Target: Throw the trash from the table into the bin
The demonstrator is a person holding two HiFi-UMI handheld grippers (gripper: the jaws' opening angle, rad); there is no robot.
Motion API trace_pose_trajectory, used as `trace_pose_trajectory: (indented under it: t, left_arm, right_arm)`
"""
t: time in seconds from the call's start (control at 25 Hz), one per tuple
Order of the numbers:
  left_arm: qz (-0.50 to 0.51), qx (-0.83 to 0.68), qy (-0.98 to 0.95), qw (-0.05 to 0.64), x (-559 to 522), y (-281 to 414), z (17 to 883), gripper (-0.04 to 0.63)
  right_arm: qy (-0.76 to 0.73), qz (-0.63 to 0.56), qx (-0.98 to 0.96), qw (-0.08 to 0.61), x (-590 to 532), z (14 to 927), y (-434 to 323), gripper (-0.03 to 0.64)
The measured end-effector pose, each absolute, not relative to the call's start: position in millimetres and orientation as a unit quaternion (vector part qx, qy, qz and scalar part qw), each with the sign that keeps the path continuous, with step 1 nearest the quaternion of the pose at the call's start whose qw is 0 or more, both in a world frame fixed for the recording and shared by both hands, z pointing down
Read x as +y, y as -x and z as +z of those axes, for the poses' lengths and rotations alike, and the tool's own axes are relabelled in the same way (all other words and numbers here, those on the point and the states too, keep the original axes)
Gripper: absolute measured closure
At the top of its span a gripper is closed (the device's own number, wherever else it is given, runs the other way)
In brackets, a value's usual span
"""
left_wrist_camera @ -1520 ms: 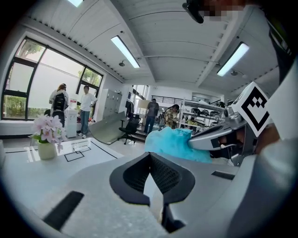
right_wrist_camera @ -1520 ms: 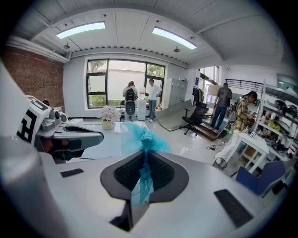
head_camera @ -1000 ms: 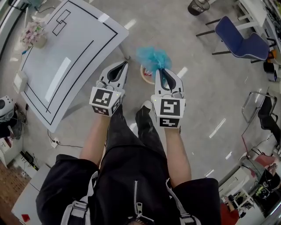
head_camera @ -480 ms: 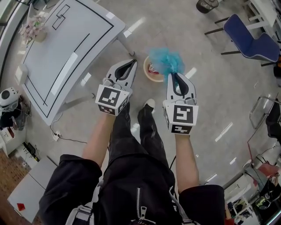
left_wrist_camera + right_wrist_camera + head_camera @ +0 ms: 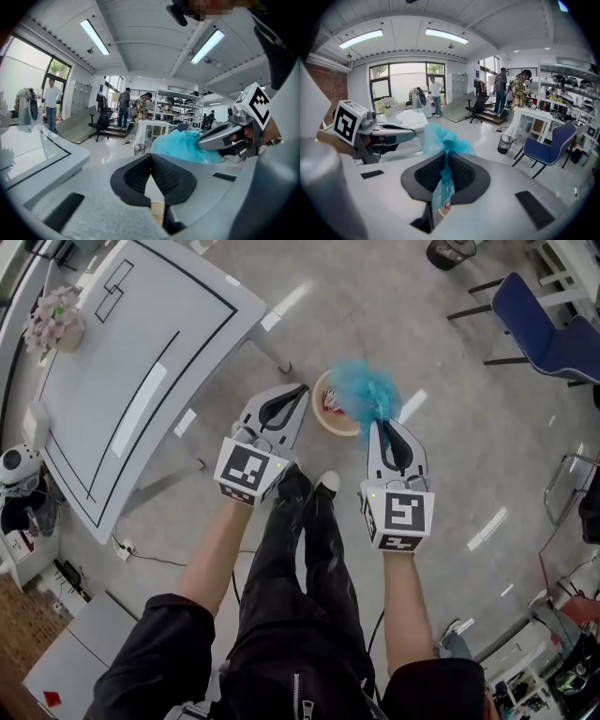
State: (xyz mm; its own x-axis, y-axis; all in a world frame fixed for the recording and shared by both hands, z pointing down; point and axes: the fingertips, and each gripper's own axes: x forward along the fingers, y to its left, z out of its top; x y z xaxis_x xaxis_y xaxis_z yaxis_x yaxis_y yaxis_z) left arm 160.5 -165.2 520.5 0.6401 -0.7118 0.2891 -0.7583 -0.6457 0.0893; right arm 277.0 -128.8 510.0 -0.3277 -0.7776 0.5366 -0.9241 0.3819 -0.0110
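Blue trash [image 5: 366,388] bunches out beyond the right claw [image 5: 382,425], which is clamped on it. The bin [image 5: 325,418] stands on the floor just left of and beneath it. The left claw [image 5: 300,390], pinched together and empty, sits at the bin's left.

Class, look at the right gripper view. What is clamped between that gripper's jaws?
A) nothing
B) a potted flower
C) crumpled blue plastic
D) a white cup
C: the right gripper has its jaws closed on the crumpled blue plastic, which sticks out past their tips.
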Motion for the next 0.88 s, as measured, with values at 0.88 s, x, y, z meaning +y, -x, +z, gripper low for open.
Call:
trace_pose_trajectory:
  t: [0.88]
  left_arm:
    - [0.116,-0.352,-0.925,0.083,-212,-181,702,0.59]
  right_arm:
    - [-0.551,0.189,-0.787,0.203,-183,709,-279,0.589]
